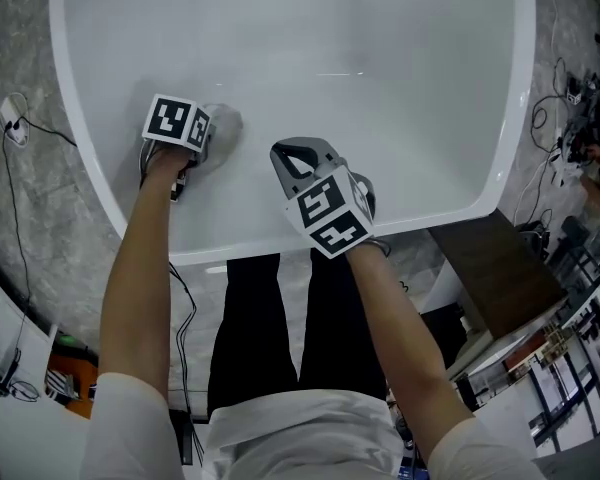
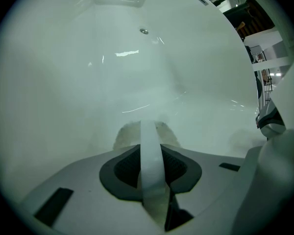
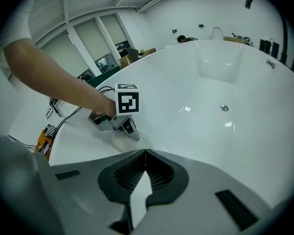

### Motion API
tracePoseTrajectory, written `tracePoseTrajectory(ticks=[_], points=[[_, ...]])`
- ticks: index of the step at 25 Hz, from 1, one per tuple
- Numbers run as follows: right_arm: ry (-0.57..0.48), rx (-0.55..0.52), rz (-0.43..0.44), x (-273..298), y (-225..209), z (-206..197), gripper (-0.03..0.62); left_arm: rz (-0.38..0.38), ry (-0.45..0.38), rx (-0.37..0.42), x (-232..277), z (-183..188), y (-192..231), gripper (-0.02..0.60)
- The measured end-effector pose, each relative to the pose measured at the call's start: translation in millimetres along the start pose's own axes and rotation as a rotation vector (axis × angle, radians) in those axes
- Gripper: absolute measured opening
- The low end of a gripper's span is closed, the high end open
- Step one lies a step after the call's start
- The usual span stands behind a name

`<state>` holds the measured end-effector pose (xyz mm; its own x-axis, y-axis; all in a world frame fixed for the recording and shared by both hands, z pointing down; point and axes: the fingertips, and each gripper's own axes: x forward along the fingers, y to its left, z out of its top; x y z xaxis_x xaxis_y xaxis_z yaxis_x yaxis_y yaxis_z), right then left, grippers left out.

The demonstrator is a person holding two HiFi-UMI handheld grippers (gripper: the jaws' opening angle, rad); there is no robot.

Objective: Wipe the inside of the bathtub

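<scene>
The left hand-held gripper (image 2: 149,148), clamping a white cloth (image 2: 125,135), is wiping the bathtub (image 1: 310,38) wall at nine o'clock. The right hand-held gripper (image 3: 146,153) is hovering closed and empty. The next move is probably sweeping the cloth onto fresh surface.

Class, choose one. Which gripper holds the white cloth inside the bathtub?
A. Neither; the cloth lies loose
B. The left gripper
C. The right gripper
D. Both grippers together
B: the left gripper is shut on the white cloth, pressed to the inner wall of the bathtub, while the right gripper is shut with nothing between its jaws.
</scene>
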<state>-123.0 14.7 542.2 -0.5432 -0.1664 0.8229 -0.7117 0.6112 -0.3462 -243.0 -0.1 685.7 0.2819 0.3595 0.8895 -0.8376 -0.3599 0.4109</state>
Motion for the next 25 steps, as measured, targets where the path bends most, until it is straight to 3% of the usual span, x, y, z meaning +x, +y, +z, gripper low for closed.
tracePoseTrajectory(ticks=[11, 25], points=[[-0.021, 0.028, -0.023, -8.7, -20.4, -9.9, 0.018, 0.019, 0.041, 0.024, 20.6, 17.6, 1.5, 0.095], [-0.031, 0.049, -0.051, -34.2, -55.2, -29.8, 0.018, 0.014, 0.039, 0.073, 38.8, 43.8, -42.2, 0.095]])
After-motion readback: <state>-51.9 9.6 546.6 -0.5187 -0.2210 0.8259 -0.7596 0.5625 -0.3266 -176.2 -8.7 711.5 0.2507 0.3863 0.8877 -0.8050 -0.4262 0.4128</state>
